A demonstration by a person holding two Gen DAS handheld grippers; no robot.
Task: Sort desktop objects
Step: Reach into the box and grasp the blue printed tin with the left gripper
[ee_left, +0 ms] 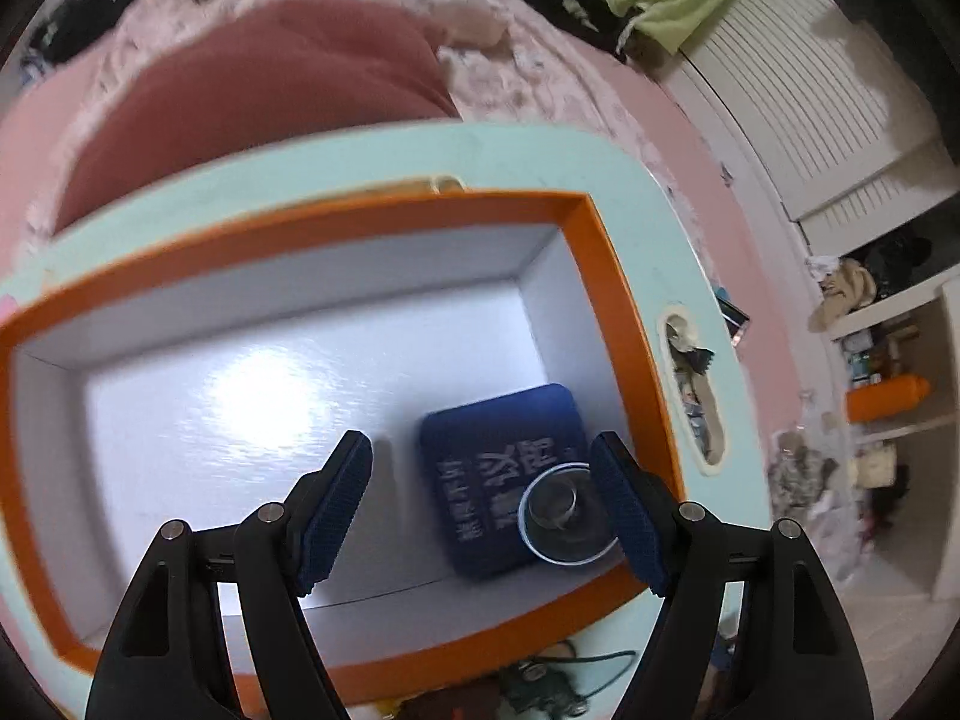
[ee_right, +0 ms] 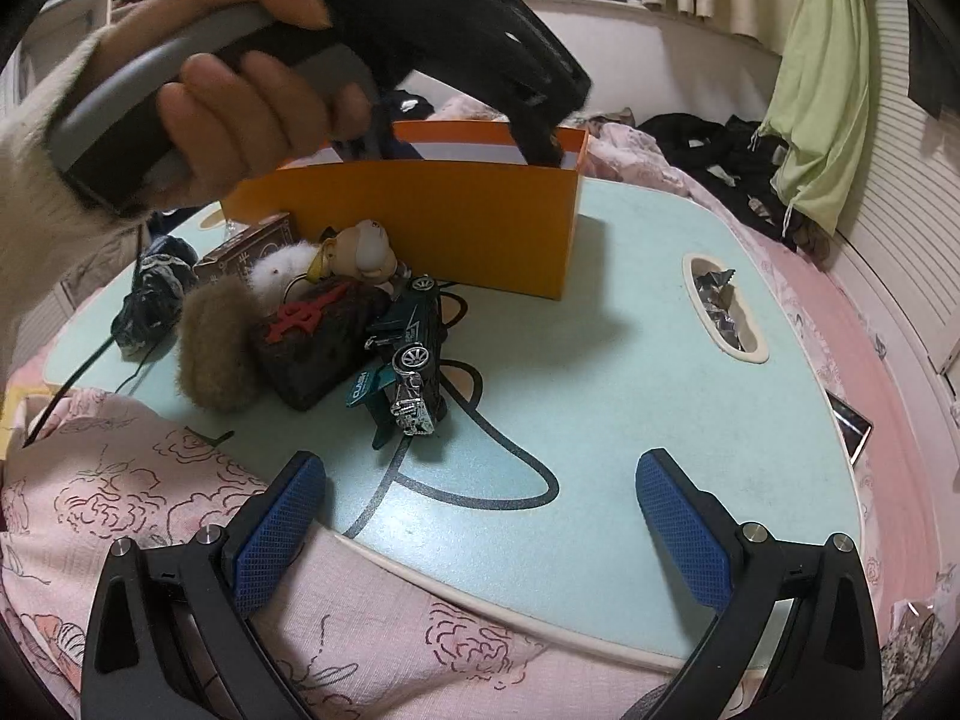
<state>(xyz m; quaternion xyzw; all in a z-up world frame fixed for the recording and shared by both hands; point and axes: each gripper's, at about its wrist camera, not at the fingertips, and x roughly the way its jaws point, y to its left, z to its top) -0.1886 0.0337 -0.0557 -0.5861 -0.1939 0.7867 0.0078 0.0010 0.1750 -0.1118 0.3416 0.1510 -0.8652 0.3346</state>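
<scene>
The left gripper (ee_left: 483, 516) hangs over the orange box (ee_left: 624, 324), pointing steeply down into it, its fingers (ee_left: 333, 510) spread with nothing pressed between them. On the white floor of the box, near the corner under the right-hand finger, lies a blue square pouch (ee_left: 480, 468) with a small round metal-and-glass piece (ee_left: 561, 516) resting on its lower corner; that piece sits just beside the right-hand finger, and I cannot tell whether the two touch. To my eye the drop into the box is done, so the thing to do well now is lift straight up and out, keeping both fingers clear of the box wall and of the round piece so nothing gets dragged or tipped. The pouch lies flat, its printed characters running sideways in the left wrist view; being nearly square, it has no clear long axis, though its edges sit slightly skewed to the box walls. The right gripper (ee_right: 480, 516) waits with fingers wide apart and empty above the near edge of the pale green worktop (ee_right: 630, 390), where a toy car (ee_right: 408, 360), a fluffy keyring toy (ee_right: 216, 348) and other odds lie heaped beside the box, likely next to be picked.
</scene>
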